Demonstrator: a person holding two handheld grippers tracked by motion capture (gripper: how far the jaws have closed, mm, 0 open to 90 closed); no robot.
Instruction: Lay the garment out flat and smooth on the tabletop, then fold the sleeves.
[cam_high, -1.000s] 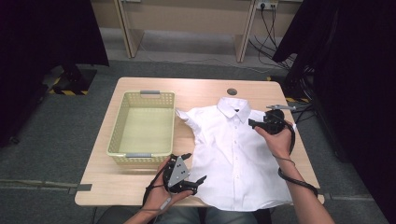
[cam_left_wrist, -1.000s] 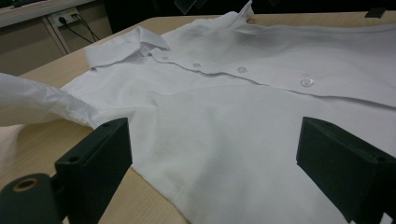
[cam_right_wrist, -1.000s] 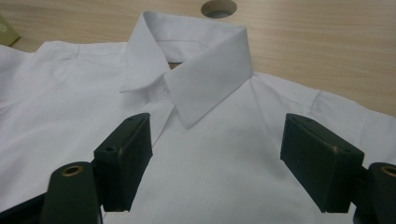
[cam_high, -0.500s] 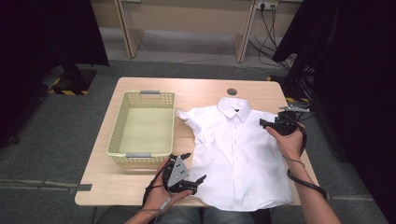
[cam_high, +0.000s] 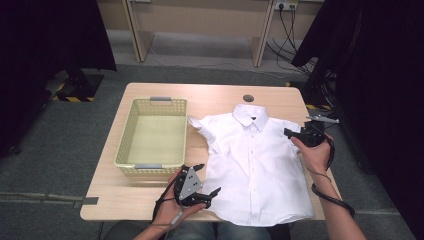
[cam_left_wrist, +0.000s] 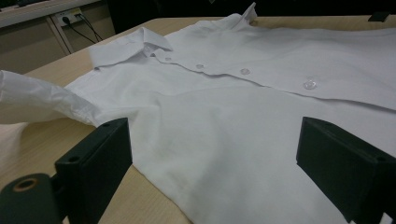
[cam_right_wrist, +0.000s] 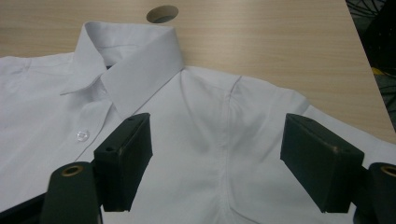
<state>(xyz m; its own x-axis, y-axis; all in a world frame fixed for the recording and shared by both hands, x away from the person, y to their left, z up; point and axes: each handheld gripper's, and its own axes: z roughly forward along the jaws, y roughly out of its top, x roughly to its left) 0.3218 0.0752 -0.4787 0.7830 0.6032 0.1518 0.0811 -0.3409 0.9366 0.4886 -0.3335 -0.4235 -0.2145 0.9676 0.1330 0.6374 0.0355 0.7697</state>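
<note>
A white short-sleeved shirt (cam_high: 255, 160) lies flat and buttoned on the wooden table (cam_high: 210, 97), collar toward the far side. My left gripper (cam_high: 209, 178) rests at the shirt's near left hem; in the left gripper view its jaws stand wide apart (cam_left_wrist: 210, 140) with the shirt's (cam_left_wrist: 243, 130) lower front between them, not pinched. My right gripper (cam_high: 293, 134) hovers at the shirt's right shoulder. In the right gripper view the jaws are open (cam_right_wrist: 217, 135) over the shoulder seam (cam_right_wrist: 229, 116), beside the collar (cam_right_wrist: 135, 65).
An empty pale yellow basket (cam_high: 125, 130) stands on the table's left half, touching the shirt's left sleeve (cam_high: 197, 124). A round cable hole (cam_high: 248, 98) sits beyond the collar. The table's right edge runs close behind the right hand. Dark curtains flank both sides.
My right gripper has moved rightward from near the collar to the shirt's right shoulder edge. The left gripper and the shirt have stayed put.
</note>
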